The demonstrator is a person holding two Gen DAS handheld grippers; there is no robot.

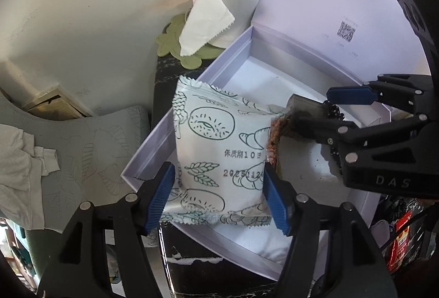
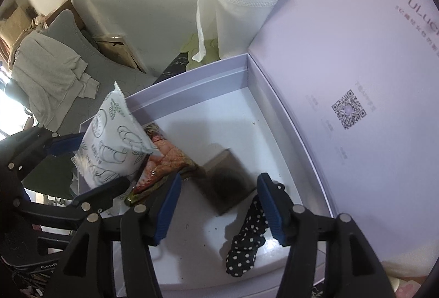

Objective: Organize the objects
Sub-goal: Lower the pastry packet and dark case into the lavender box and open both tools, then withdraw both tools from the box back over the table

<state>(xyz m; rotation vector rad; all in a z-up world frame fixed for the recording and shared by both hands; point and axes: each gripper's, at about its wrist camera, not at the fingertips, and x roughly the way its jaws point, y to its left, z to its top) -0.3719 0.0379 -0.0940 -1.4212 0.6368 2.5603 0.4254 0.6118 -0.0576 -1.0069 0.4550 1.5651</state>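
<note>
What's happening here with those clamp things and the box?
A person is tidying small things into an open lilac box, using two handheld grippers. The left gripper is clamped on a white snack packet printed with bread drawings, holding it upright over the box's near corner. The right gripper hangs open inside the box, above a dark smoky plastic case and beside a black polka-dot cloth. A colourful wrapper lies there too. A paper roll stands behind.

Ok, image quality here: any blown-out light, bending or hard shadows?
Left wrist: sharp, even light, box edges bow from the fisheye. Right wrist: window glare blown out at left; right tool throws a shadow onto the box floor.
</note>
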